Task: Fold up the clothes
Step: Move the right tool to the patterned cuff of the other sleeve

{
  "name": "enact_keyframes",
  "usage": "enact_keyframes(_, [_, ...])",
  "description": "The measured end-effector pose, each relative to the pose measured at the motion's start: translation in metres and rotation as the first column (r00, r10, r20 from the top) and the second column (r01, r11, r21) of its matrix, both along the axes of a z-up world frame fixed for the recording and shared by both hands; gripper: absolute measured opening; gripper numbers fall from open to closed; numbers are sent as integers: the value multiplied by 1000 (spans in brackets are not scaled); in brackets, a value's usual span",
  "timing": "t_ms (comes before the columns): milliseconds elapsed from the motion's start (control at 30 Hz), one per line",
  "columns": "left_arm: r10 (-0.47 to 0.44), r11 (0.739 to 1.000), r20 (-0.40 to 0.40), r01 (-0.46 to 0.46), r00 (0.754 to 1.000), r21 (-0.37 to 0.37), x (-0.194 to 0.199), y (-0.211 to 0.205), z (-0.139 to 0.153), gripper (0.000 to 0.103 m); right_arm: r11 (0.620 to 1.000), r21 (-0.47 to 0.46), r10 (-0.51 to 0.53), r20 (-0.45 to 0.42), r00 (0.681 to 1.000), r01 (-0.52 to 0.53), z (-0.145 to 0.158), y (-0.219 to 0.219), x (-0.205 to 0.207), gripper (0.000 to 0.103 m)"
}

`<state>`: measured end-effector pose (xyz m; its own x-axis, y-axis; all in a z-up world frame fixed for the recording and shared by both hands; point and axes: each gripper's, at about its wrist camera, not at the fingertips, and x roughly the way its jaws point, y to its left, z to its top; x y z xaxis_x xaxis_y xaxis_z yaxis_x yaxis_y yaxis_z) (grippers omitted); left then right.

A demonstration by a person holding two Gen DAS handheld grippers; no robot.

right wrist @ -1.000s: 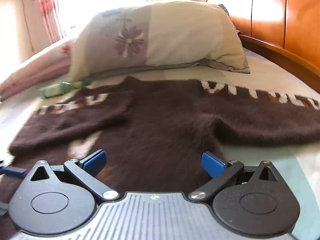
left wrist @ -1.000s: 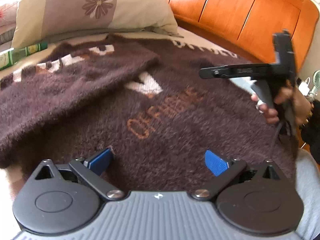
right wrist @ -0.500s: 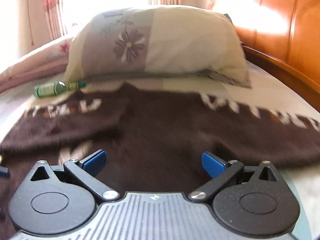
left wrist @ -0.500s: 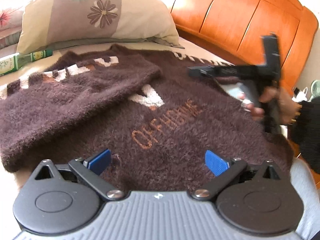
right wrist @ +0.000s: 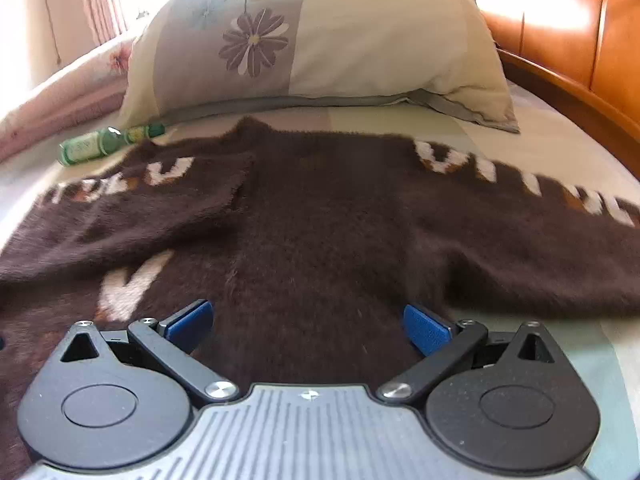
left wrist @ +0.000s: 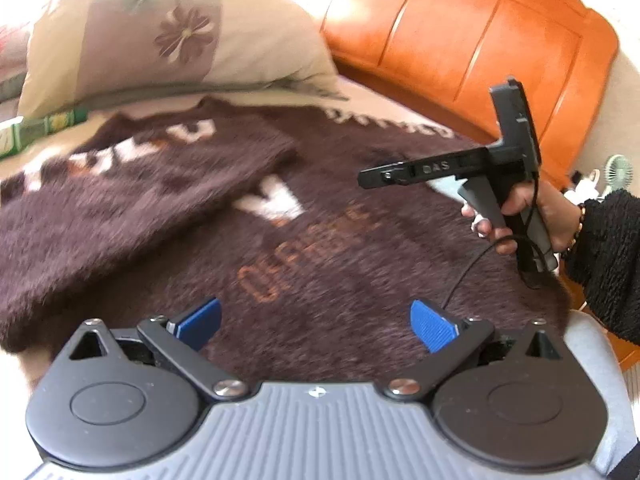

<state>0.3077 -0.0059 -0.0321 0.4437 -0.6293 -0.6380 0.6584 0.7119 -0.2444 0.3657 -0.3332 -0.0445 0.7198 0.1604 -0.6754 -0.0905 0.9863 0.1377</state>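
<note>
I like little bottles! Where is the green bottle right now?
The green bottle lies on its side on the bed, at the left of the right wrist view, just in front of the flowered pillow and beside the brown sweater.

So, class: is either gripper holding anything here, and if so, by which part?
Nothing is held. The left gripper and right gripper both hover open above the fuzzy dark brown sweater.
</note>
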Motion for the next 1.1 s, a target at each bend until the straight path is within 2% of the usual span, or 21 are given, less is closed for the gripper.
enact_keyframes(167, [-18,1000,1,18,1000,2,-2,-4,-1,100,994,36,-104,38,994,102,10,-42,-34,103])
enact_keyframes(300, [-21,1000,-7,21,1000,14,-2,-6,-5,100,961,110,-258,25,966,254,5,-92,-52,103])
enact_keyframes(467, [-25,999,-20,25,999,32,0,-9,-11,100,882,280,-393,-8,920,379,-7,-160,-66,103])
enact_keyframes(567, [-25,999,-28,26,999,45,1,-11,-15,100,824,385,-438,-32,898,416,-15,-193,-67,103])
enact_keyframes(700, [-26,998,-40,29,999,61,3,-13,-21,100,760,513,-454,-23,891,400,-24,-226,-66,103])
enact_keyframes(800, [-30,997,-43,33,999,63,5,-12,-23,100,695,608,-477,-9,879,384,-32,-246,-64,103])
enact_keyframes(1033, [-30,998,-54,33,998,46,9,-10,-24,100,681,627,-493,10,870,379,-33,-263,-42,103])
enact_keyframes(1100, [-30,998,-54,33,998,46,10,-10,-25,100,706,596,-488,16,873,383,-32,-263,-32,103])
